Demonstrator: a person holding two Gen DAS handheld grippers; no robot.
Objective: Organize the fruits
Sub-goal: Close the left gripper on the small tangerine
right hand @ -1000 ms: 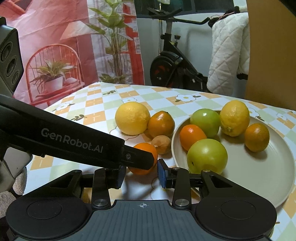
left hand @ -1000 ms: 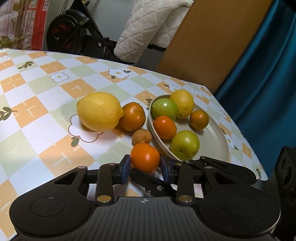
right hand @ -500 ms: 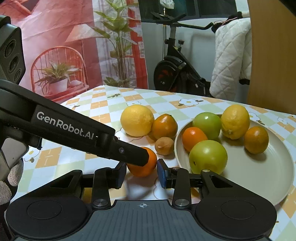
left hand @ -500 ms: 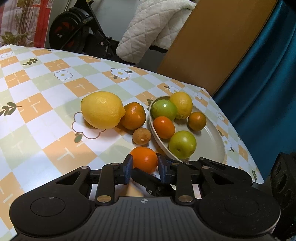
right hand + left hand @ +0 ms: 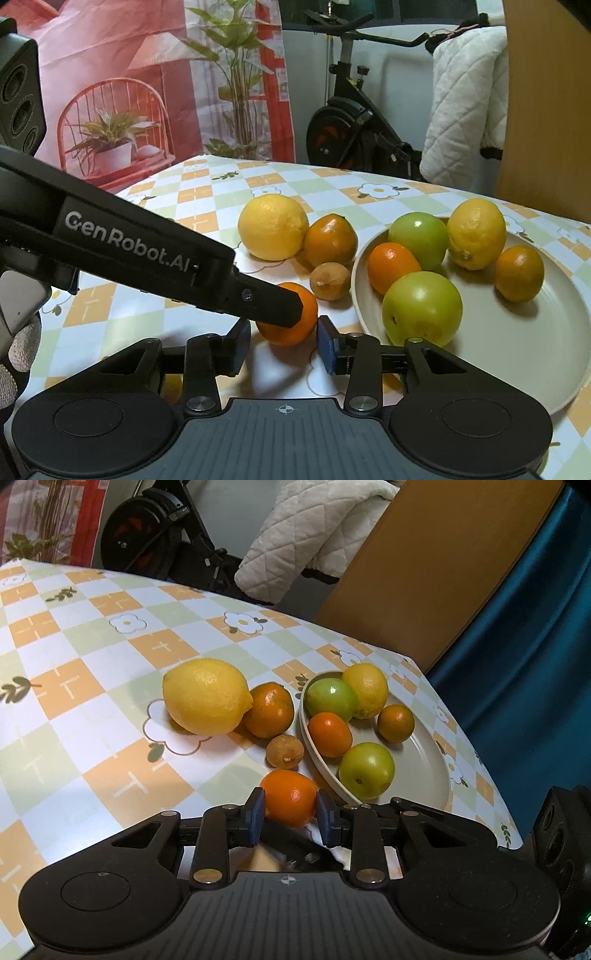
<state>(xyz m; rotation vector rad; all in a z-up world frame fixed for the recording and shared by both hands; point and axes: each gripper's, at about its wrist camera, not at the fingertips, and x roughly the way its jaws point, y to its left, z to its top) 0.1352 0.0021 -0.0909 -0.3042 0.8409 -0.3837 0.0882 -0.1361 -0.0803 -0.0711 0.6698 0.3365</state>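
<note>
You are holding the left gripper (image 5: 289,814) around one orange (image 5: 288,796) that is sitting on the table (image 5: 55,716), just beside the plate (image 5: 424,771). Its two blue pads are pressing on the sides of the orange, so the jaws are narrow and gripping it. You are keeping the right gripper (image 5: 282,346) just behind the same orange (image 5: 295,325), with its jaws apart and nothing between the pads.

Nine fruits are showing. Four are sitting on the table: the orange in your grip, one big lemon (image 5: 207,696), one dark orange (image 5: 269,709) touching the lemon, and one small brown fruit (image 5: 284,751) lying just beside the plate's rim. Five are sitting in the plate: two green apples, one at the back (image 5: 331,699) and one at the front (image 5: 366,770), one small lemon (image 5: 365,690), one bright orange (image 5: 330,734), and one dark orange (image 5: 396,723) near the middle.

The left view is showing the blue curtain (image 5: 524,627), a brown board (image 5: 424,565) and the far corner of the table. It is also showing both pads touching the orange.

The right view is showing the left gripper from the side, as a long black bar (image 5: 147,258) reaching across and hiding part of the orange. It is also showing a bike (image 5: 354,125), a white quilt (image 5: 465,110), and a pink picture with plants (image 5: 122,85) behind the table. The same plate (image 5: 554,332) is sitting on the right there, with the front apple (image 5: 422,308) closest to you.
</note>
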